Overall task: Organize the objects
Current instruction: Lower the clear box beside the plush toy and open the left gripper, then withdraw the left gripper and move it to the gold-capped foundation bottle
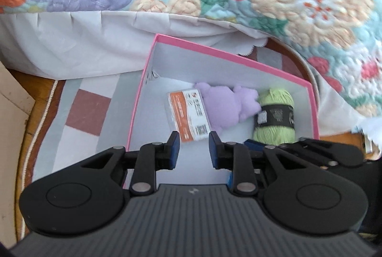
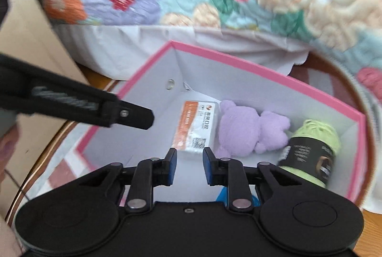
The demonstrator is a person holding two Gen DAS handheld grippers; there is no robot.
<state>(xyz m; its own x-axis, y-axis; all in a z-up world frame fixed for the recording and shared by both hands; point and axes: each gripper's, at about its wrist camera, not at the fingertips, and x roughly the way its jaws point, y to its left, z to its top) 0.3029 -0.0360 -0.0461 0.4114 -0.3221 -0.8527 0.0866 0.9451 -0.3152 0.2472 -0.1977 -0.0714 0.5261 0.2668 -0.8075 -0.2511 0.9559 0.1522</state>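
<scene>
We see left tongs parted, empty | right tongs parted, empty | both above pink box, near orange-labelled packet

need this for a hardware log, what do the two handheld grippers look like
Both look alike. The left gripper and right gripper each have matte black linkage arms joined by silver round pivot pins, with blue pads on the inner faces of the fingers. Two round black housings flank each base. The left's body is ribbed dark grey with a small pale mark; the right's is plain black with a centre screw. No cables visible.
</scene>
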